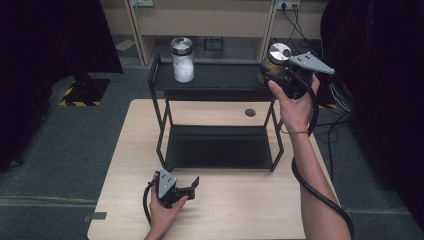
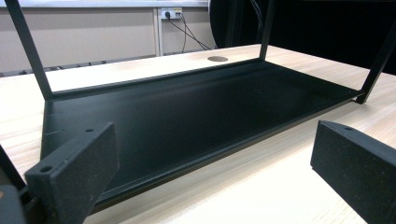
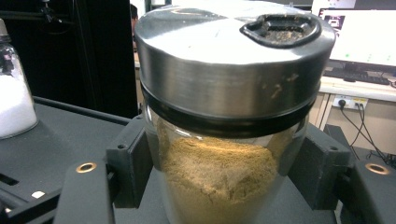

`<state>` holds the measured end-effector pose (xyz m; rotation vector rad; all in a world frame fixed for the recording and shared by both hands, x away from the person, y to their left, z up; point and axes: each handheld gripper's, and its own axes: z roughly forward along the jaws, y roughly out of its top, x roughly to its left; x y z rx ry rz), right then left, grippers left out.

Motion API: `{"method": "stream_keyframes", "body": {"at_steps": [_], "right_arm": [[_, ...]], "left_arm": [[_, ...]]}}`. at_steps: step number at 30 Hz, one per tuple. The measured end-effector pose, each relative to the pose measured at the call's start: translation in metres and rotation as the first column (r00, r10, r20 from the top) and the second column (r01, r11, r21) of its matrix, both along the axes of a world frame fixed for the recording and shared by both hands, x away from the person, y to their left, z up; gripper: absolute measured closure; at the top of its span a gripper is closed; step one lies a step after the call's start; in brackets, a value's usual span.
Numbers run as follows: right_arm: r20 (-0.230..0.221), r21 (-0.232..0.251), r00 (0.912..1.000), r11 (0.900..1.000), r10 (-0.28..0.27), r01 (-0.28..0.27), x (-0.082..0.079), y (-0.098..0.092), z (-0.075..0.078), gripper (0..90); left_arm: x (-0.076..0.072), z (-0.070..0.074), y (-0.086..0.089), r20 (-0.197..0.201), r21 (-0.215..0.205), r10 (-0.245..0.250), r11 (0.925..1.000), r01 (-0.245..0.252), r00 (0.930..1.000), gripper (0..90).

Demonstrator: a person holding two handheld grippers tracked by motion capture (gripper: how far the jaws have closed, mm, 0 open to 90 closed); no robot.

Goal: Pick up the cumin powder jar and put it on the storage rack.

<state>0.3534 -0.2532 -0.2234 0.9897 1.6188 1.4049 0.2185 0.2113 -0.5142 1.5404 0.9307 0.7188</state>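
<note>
A glass jar of tan powder (image 1: 274,61) with a brushed-metal lid is clamped between the jaws of the right gripper (image 1: 280,75), which is held in the person's right hand (image 1: 295,102) at the right end of the upper shelf (image 1: 225,77) of a black two-tier rack (image 1: 162,127). In the right gripper view the jar (image 3: 224,135) is seen upright, with a black pad pressed against the glass on either side below the lid; whether its base rests on the shelf or hangs just above it cannot be told. A second jar, filled with white grains (image 1: 182,60), is stood on the same shelf towards its left end, well apart from the first, and is seen at the left edge of the right gripper view (image 3: 14,93). The left gripper (image 1: 187,187) is held low in the left hand (image 1: 162,210) on the light wooden table (image 1: 235,210), just in front of the rack. Its jaws are spread apart with nothing between them, and the rack's lower shelf (image 2: 187,112) is seen ahead of them in the left gripper view.
</note>
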Motion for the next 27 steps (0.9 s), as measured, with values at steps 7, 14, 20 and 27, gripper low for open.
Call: {"method": "stream_keyframes", "body": {"at_steps": [7, 14, 20, 27], "right_arm": [[-0.007, 0.036, 1.0000, 0.999, 0.002, -0.002, 0.006, -0.001, -0.004, 31.2], [-0.007, 0.048, 1.0000, 0.999, -0.006, 0.006, 0.014, 0.005, -0.009, 31.2], [0.004, 0.040, 0.9998, 0.999, -0.021, 0.021, 0.016, 0.011, -0.011, 31.1], [0.015, 0.041, 0.9991, 0.998, -0.039, 0.039, 0.020, 0.016, -0.014, 31.1]], "left_arm": [[0.000, 0.000, 0.000, 0.003, 0.002, 0.000, 1.0000, 0.000, 1.0000, 0.3], [-0.001, 0.000, 0.000, 0.004, 0.002, 0.000, 1.0000, 0.000, 1.0000, 0.3], [0.000, 0.000, 0.000, 0.005, 0.003, -0.003, 1.0000, 0.003, 1.0000, 0.3], [-0.001, 0.000, -0.001, 0.006, 0.005, -0.006, 1.0000, 0.006, 1.0000, 0.3]]}}
